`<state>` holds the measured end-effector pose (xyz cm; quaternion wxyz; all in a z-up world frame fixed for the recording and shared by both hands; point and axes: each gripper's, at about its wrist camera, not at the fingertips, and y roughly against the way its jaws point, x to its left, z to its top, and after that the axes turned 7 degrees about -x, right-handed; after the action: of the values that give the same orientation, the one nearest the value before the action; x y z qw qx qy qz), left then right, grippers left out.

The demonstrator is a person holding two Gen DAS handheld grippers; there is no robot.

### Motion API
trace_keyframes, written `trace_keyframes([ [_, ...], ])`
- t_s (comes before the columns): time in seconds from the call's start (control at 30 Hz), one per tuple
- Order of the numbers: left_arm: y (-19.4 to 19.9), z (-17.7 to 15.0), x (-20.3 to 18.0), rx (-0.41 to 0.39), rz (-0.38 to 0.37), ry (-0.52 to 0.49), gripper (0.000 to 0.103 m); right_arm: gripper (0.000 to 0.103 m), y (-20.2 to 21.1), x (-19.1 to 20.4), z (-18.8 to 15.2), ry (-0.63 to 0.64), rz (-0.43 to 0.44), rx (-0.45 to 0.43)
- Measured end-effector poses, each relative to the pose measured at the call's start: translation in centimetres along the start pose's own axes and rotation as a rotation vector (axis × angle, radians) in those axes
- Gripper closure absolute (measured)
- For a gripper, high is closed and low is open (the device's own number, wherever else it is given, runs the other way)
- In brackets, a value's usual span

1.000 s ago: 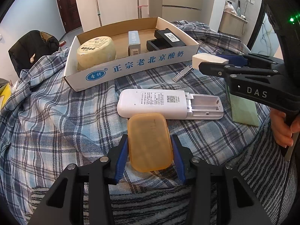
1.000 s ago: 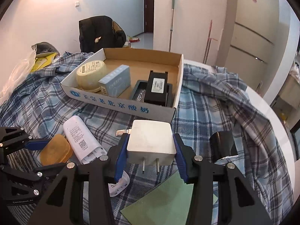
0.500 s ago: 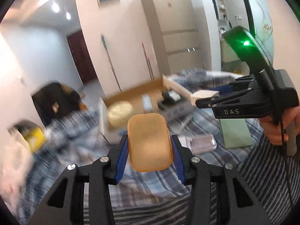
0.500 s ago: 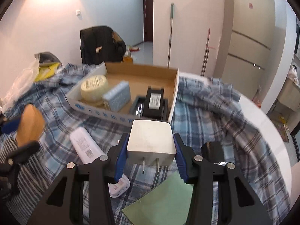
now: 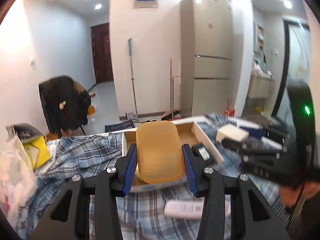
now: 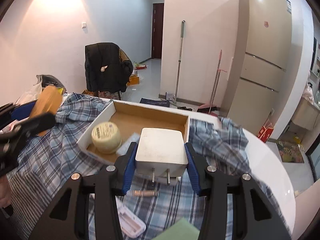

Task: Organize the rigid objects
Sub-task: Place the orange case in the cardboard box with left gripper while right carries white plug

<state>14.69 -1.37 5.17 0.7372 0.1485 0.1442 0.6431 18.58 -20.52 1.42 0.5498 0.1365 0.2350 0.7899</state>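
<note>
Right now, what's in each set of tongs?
Left tongs: closed on the orange case, in the air.
Right tongs: closed on the white plug, in the air.

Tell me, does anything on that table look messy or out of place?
Yes. The plaid cloth is rumpled and bunched beside the cardboard box. A white device lies with its compartment uncovered, and a small metal item lies loose near it. Nothing looks spilled or broken.

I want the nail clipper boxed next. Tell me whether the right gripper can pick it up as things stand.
Probably not yet. The right gripper is shut on the white plug adapter, so its jaws are full. The nail clipper lies uncovered on the plaid cloth just below; once the adapter goes into the cardboard box, the way looks free.
</note>
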Motion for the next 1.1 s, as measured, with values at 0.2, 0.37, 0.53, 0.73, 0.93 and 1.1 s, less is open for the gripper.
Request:
trace_keyframes([
  [0.2,-5.7,1.8,0.5,0.033,0.038,0.014,0.057,0.058,-3.0,-0.3,3.2,-0.050,-0.007,-0.028],
  [0.37,-11.3,2.2,1.8,0.065,0.167,0.025,0.057,0.058,-7.2,-0.7,4.7,-0.100,-0.029,0.007],
  [0.53,-16.0,0.2,4.0,0.164,0.106,0.066,0.057,0.058,-10.4,-1.2,3.3,-0.124,-0.047,-0.006],
  [0.73,-18.8,-3.2,5.4,0.276,0.035,0.092,0.057,0.058,-13.2,-2.4,1.4,-0.159,-0.040,0.092],
  [0.93,-20.0,-3.7,5.3,0.287,-0.001,0.109,0.057,0.058,-13.5,-2.8,0.9,-0.163,-0.048,0.107],
  [1.1,-19.8,-3.8,5.3,0.272,0.020,0.112,0.057,0.058,-14.3,-2.7,0.4,-0.163,-0.049,0.127],
])
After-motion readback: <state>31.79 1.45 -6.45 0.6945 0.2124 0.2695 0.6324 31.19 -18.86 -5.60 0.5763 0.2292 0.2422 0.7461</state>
